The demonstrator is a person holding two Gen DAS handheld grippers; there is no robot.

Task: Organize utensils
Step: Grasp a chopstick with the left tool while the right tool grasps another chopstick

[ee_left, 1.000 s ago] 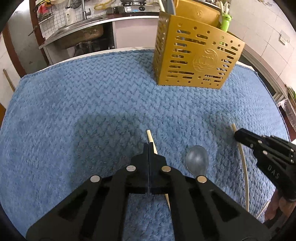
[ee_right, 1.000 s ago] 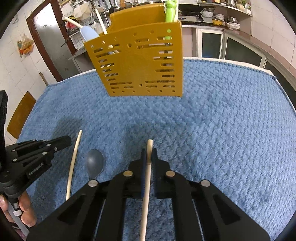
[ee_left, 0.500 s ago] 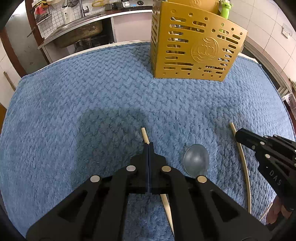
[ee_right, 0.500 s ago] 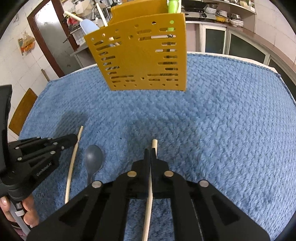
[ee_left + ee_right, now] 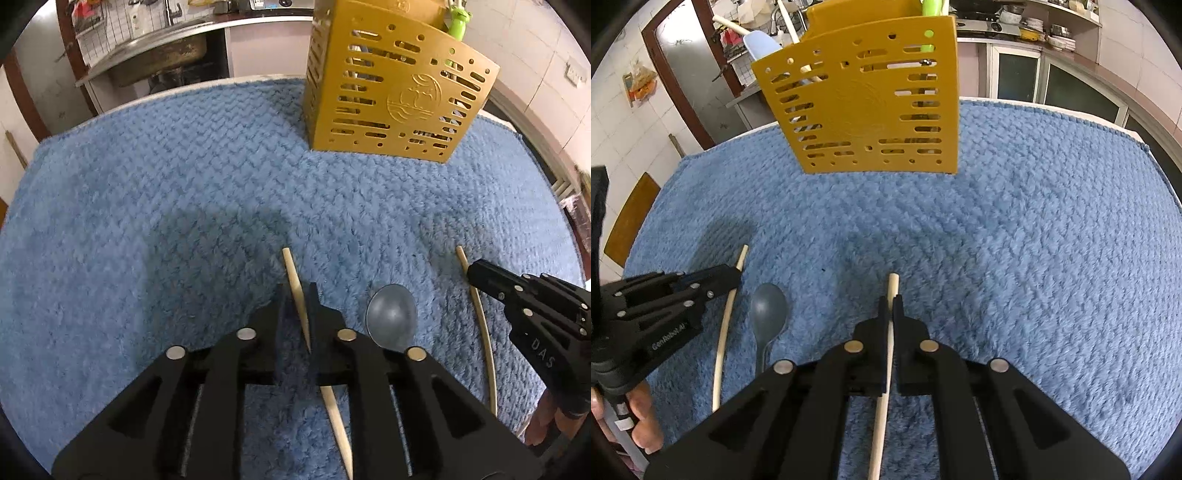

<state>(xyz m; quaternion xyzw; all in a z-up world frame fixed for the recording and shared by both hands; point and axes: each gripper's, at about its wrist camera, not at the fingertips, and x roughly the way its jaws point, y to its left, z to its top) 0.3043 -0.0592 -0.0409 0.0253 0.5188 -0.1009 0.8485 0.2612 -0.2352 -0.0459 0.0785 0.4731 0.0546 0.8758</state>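
Note:
A yellow perforated utensil holder [image 5: 395,88] stands at the far side of a blue towel [image 5: 184,206]; it also shows in the right wrist view [image 5: 871,107]. My left gripper [image 5: 297,295] has its jaws parted around a wooden chopstick [image 5: 293,280] lying on the towel. My right gripper [image 5: 890,304] is shut on a second wooden chopstick [image 5: 892,291], also seen in the left wrist view [image 5: 476,310]. A grey spoon [image 5: 390,317] lies between the two chopsticks; it also shows in the right wrist view [image 5: 768,312].
The holder contains a green utensil [image 5: 932,7], a pale blue spatula [image 5: 762,42] and wooden sticks. A kitchen counter with a sink [image 5: 162,55] stands beyond the towel. A brown board [image 5: 631,218] lies left of the table.
My left gripper's jaws have parted over the chopstick; they were shut before. My right gripper has stayed closed on its chopstick. Both views have shifted a little toward the holder.

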